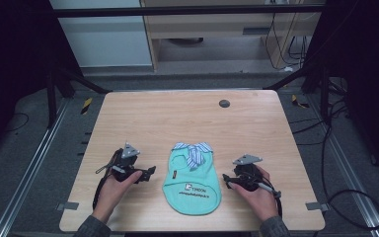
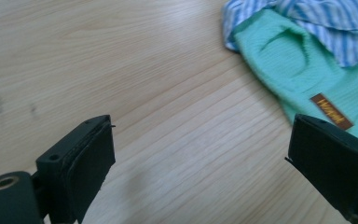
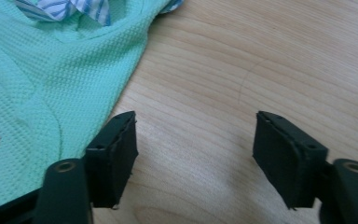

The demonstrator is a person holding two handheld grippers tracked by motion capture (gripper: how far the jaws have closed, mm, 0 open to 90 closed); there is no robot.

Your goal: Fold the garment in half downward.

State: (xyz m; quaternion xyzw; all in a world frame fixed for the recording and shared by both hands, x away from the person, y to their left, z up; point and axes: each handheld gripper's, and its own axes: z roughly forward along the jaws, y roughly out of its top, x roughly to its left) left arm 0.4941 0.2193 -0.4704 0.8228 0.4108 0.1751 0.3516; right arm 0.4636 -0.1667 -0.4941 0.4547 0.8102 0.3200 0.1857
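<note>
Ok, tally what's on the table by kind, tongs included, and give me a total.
Green garment with striped collar: 1
Handheld tongs: 2, left tongs and right tongs, both open, one on each side of the garment
Dark round disc near the table's far edge: 1
Total: 4

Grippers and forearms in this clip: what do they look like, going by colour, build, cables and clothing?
Both are black handheld units. The left gripper and right gripper each carry a grey three-cornered plate on top, and a dark cable trails back from each. The gripper views show flat, blocky black jaws with rectangular pads and a round hole in each jaw base. The person wears grey sleeves.
</note>
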